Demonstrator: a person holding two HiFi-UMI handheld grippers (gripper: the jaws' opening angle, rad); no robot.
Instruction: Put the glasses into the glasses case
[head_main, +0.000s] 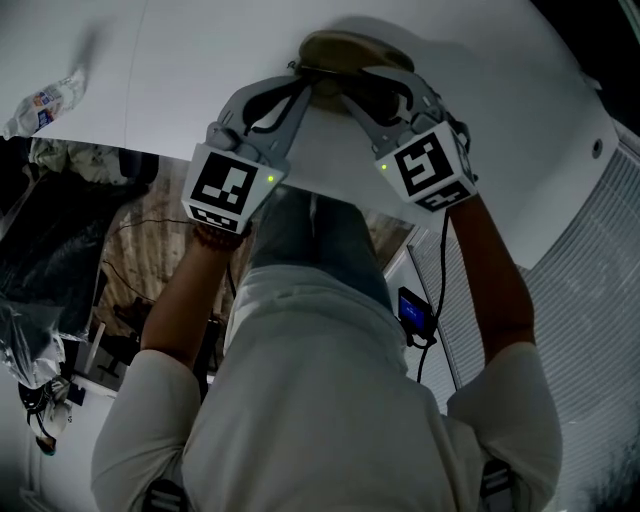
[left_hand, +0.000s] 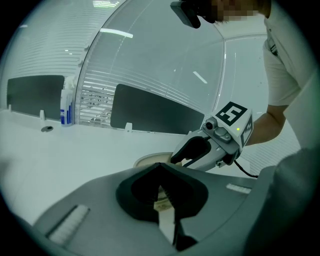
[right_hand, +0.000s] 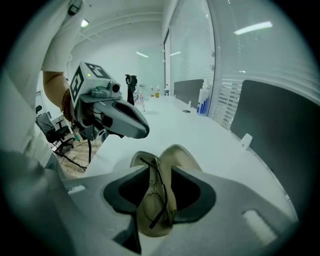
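Note:
A beige glasses case (head_main: 345, 48) lies open on the white table (head_main: 180, 60), with both grippers meeting over it. In the right gripper view, thin dark-framed glasses (right_hand: 161, 195) lie folded inside the case (right_hand: 182, 160). My right gripper (right_hand: 161, 172) stands over them with its pads apart, not pressing on anything. My left gripper (left_hand: 162, 192) has its jaws almost together, and a beige bit of the case's edge (left_hand: 150, 160) sits pinched between the pads. In the head view, the left gripper (head_main: 298, 82) is at the case's left end and the right gripper (head_main: 355, 92) is beside it.
A crumpled plastic bottle (head_main: 40, 100) lies far left on the table. A blue-labelled bottle (left_hand: 66, 105) stands by the dark divider panels (left_hand: 150, 117) at the table's back. The table's near edge runs just under my wrists, with cables and chair bases (head_main: 120, 330) on the floor.

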